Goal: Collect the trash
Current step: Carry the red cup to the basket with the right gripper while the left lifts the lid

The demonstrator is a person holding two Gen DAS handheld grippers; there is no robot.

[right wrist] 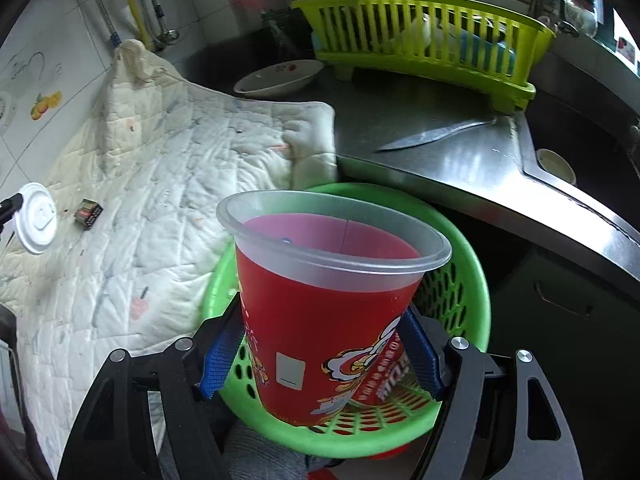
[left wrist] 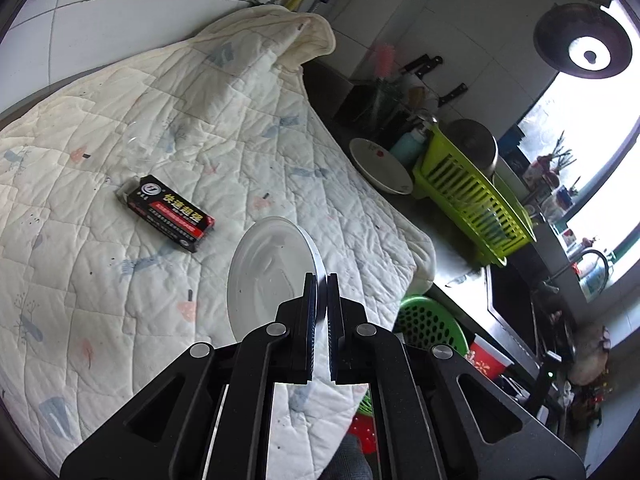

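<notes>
Two pieces of trash were in hand and one was left on the cloth. The right claw (right wrist: 320, 354) was clenched on a red cup (right wrist: 332, 300), its blue pads pressed to the cup's sides, and held it upright over a green basket (right wrist: 460, 280) at the edge of the desk (right wrist: 420, 160). Whether the cup's base already touched the basket floor could not be told. The left claw (left wrist: 321, 300) was pinched tight on the rim of a white lid (left wrist: 268, 276), carried edge-on above the quilted cloth (left wrist: 160, 128). In the right wrist view the lid (right wrist: 38, 218) showed at far left, well apart from the basket.

By the look of it, the job was roughly midway: neither piece had been let go, and a black box (left wrist: 166, 212) lay on the cloth untouched, well apart from the basket. It seemed the last visible piece of trash.

Beyond the cloth stood kitchen things that were no part of the collecting: a white bowl (right wrist: 280, 76), a yellow-green dish rack (right wrist: 420, 32) and a knife (right wrist: 432, 134) lying bare on the steel near the sink (right wrist: 560, 152). The basket's mouth was largely taken up by the cup, so the lid would likely have to wait for the right claw to clear. The knife lay apart from the basket, but near enough to any sweep across the steel to call for care.
</notes>
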